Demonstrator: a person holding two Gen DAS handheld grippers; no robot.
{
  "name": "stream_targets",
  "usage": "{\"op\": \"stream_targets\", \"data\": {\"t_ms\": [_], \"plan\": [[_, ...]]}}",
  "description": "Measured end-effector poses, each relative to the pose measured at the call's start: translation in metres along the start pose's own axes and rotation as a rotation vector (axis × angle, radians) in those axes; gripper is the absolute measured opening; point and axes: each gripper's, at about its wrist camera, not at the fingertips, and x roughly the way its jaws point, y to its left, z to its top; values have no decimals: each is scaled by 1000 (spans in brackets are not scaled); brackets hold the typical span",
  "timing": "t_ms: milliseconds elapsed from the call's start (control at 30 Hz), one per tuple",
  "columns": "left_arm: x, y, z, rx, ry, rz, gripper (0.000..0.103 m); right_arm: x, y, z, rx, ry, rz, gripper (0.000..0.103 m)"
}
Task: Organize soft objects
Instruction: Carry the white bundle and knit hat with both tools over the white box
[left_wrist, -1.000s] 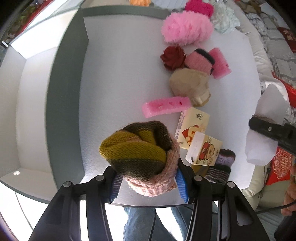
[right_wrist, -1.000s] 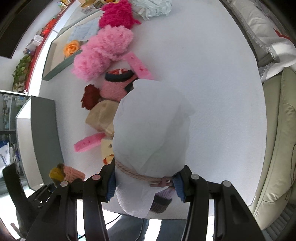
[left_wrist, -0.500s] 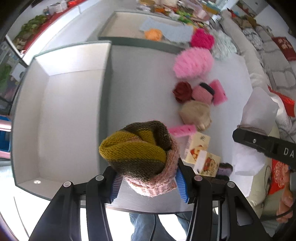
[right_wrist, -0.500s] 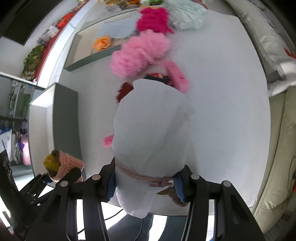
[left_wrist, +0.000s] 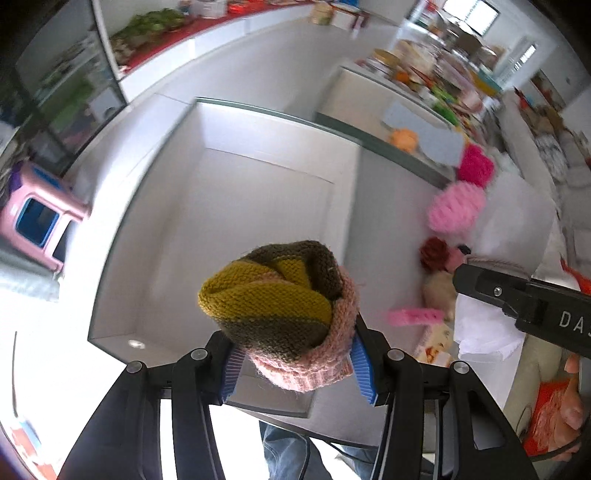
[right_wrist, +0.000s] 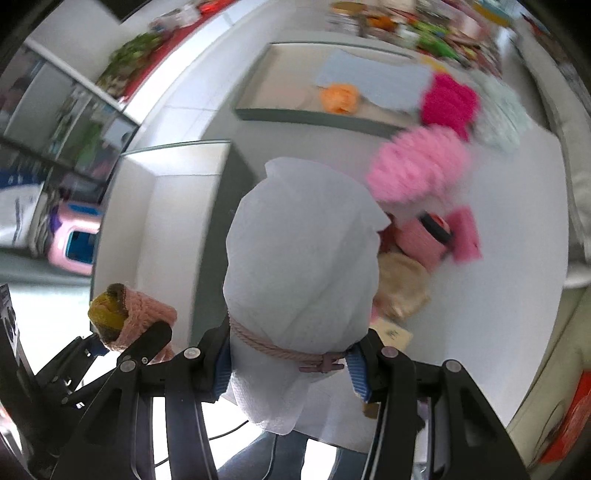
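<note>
While clamped on the knit hat (left_wrist: 280, 306), left tongs (left_wrist: 295, 363) hang directly over the white bin (left_wrist: 236, 206). Right tongs (right_wrist: 290, 365), gripping the tied white bundle (right_wrist: 303, 258), sit off its table-side wall, farther out.

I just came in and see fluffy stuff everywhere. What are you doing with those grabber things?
A person is tidying soft things. The left gripper is squeezing a striped knitted hat, held over an empty white box. The right gripper holds a white cloth bundle tied with pink cord. More soft things, like a pink fluffy ball, wait on the white table.
</note>
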Motion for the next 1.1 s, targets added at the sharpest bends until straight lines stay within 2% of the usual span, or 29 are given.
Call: {"op": "stream_targets", "data": {"t_ms": [233,500,800,1100], "plan": [[-1,38,0,-113,-8,47,52,8,60,17,-139,12,20,55],[15,62,5,-190,11,84,52,22,106,35,-253,25,41,55],[35,78,9,-202,39,99,52,45,139,54,-337,40,33,55],[62,87,11,-201,99,95,52,94,162,69,-399,71,-14,55]]}}
